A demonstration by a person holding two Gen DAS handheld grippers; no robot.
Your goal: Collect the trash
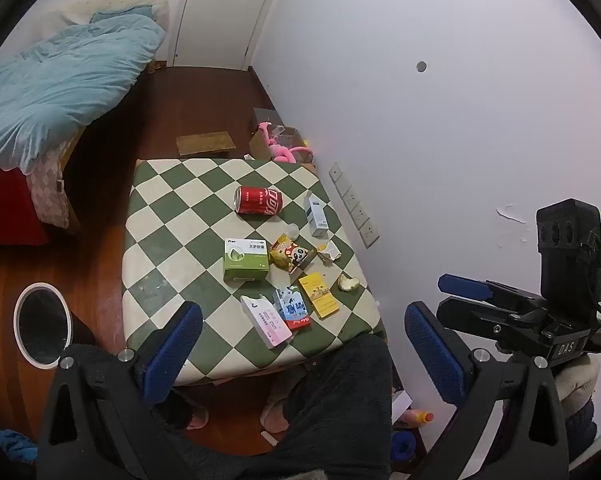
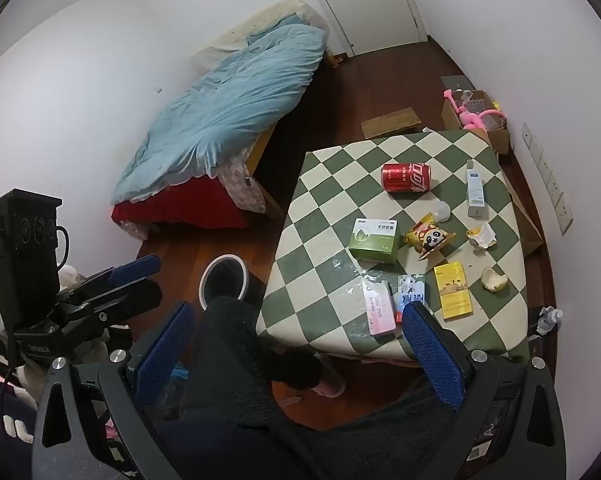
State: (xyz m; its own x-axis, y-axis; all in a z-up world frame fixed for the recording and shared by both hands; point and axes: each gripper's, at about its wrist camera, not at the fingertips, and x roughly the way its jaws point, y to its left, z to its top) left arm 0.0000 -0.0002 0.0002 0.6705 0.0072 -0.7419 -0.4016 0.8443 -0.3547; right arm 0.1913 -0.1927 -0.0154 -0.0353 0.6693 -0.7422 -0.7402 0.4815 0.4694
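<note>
Several pieces of trash lie on the green-and-cream checked table (image 1: 168,216): a red cola can (image 1: 258,200) on its side, a green box (image 1: 246,260), a panda snack bag (image 1: 291,256), a yellow box (image 1: 318,295), a pink-white box (image 1: 265,320), a milk carton (image 1: 294,306), a tall white box (image 1: 315,214) and a crumpled wrapper (image 1: 329,251). A round bin (image 1: 42,324) with a dark liner stands on the floor left of the table. My left gripper (image 1: 300,344) hangs open and empty above the near table edge. My right gripper (image 2: 300,344) is also open and empty, short of the table (image 2: 312,208).
A bed with a blue duvet (image 2: 228,112) fills the far left. A cardboard box with a pink toy (image 1: 278,144) sits behind the table by the wall. A person's dark-clad legs and slippers (image 1: 276,416) are under the near table edge. Wall sockets (image 1: 354,204) line the right wall.
</note>
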